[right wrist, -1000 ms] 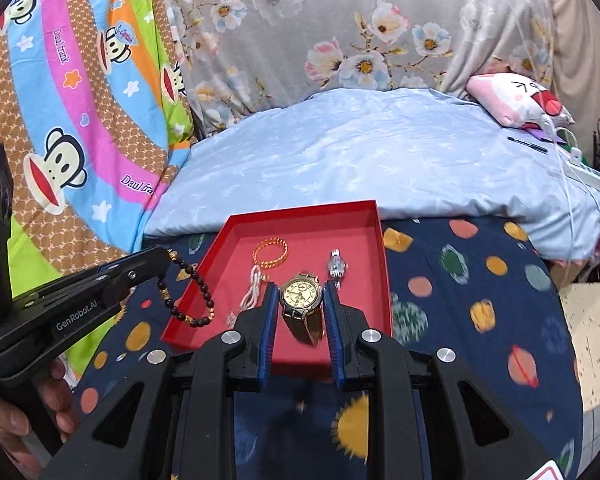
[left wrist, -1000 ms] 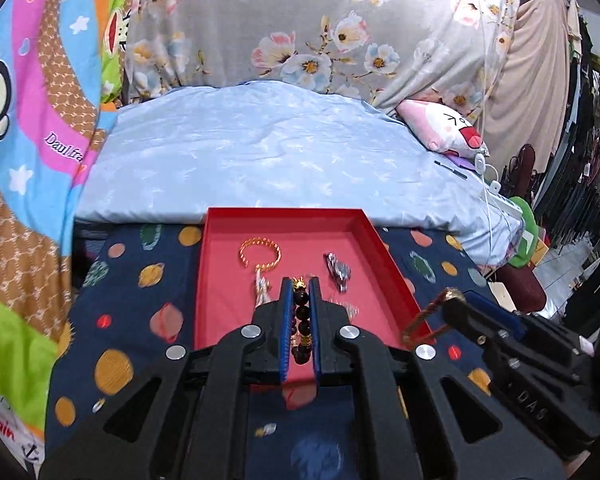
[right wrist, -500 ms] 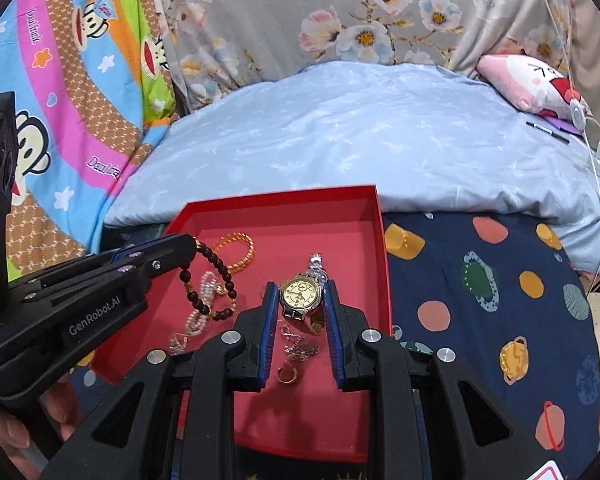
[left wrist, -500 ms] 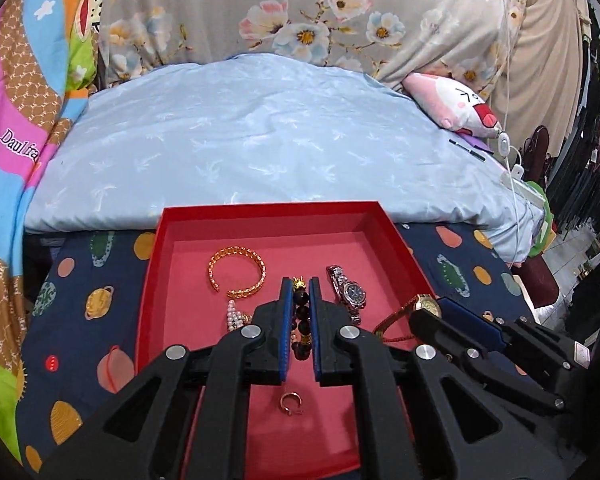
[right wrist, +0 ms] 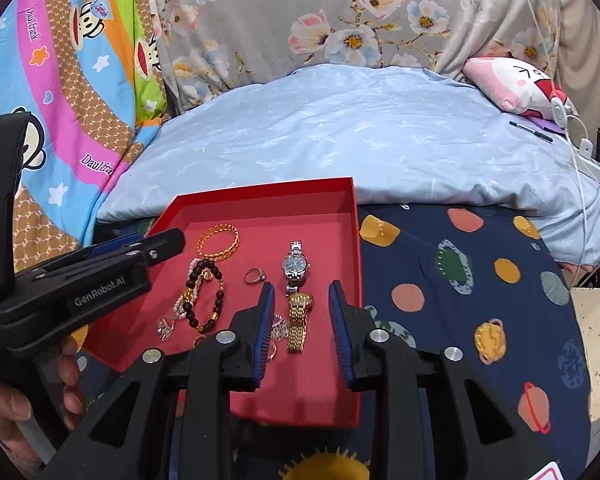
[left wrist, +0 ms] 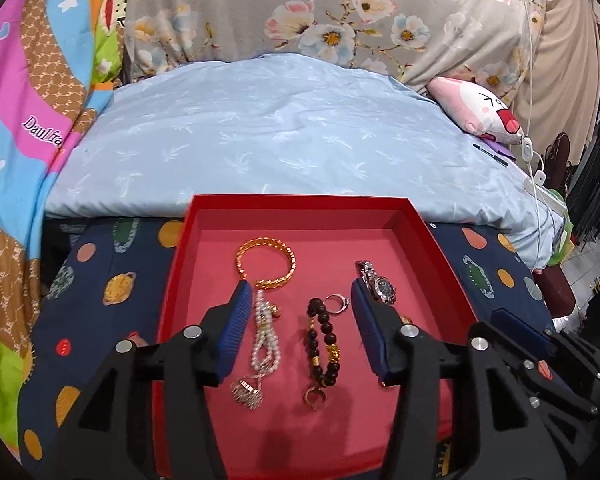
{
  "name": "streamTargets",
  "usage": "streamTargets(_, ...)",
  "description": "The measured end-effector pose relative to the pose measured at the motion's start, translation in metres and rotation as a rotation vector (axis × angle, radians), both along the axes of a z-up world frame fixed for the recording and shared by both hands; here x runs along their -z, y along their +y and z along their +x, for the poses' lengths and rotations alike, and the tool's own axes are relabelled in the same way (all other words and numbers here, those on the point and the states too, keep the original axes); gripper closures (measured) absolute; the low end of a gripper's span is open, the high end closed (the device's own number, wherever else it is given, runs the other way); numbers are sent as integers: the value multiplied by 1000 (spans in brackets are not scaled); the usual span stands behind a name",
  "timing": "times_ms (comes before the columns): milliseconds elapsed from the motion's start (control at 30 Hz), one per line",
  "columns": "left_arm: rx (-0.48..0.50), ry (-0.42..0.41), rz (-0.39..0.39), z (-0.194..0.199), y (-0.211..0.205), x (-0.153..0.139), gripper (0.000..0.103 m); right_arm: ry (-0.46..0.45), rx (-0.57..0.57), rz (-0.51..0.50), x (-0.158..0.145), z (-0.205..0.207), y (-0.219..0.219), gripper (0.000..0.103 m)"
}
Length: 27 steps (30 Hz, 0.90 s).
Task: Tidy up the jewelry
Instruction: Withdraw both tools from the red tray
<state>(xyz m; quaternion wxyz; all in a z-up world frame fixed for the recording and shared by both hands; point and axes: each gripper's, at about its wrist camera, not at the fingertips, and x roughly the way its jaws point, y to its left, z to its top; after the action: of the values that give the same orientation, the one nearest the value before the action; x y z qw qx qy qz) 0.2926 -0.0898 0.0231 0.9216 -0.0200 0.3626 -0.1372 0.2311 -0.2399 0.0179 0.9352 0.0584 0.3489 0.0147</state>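
A red tray (left wrist: 300,206) (right wrist: 356,236) lies on the planet-print cloth. My left gripper (left wrist: 298,300) is open over it; a black bead bracelet (left wrist: 323,340) (right wrist: 204,300) lies in the tray between its fingers, beside a pearl strand (left wrist: 265,340). My right gripper (right wrist: 302,294) is open; a gold watch (right wrist: 299,322) lies in the tray between its fingers. A gold bangle (left wrist: 266,262) (right wrist: 219,240), a silver watch (left wrist: 376,283) (right wrist: 295,264) and a ring (left wrist: 335,303) (right wrist: 254,276) also lie in the tray.
The tray sits on a dark blue planet-print cloth (right wrist: 460,280), in front of a light blue quilt (left wrist: 292,140). A pink plush pillow (right wrist: 516,84) and a white cable (right wrist: 576,152) lie at the right. A colourful monkey-print blanket (right wrist: 60,80) is at the left.
Both grippers have opened. The black bead bracelet dropped from the left gripper into the tray, and the gold watch dropped from the right gripper into the tray.
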Motion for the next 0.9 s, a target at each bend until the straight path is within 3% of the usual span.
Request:
streamTargets(133, -30, -22, 44, -26, 16, -11, 46, -2, 5, -5, -9, -28, 4, 67)
streamTargets(367, -65, -27, 92, -77, 40, -15, 45, -6, 7, -20, -13, -78, 23, 56)
streamTargets(633, -83, 35, 89, -117, 54, 4, 41, 19, 7, 11, -4, -115, 41, 54)
streamTargets(900, -104, 69, 93, -134, 52, 21, 34, 26, 38, -13, 5, -127, 55, 38)
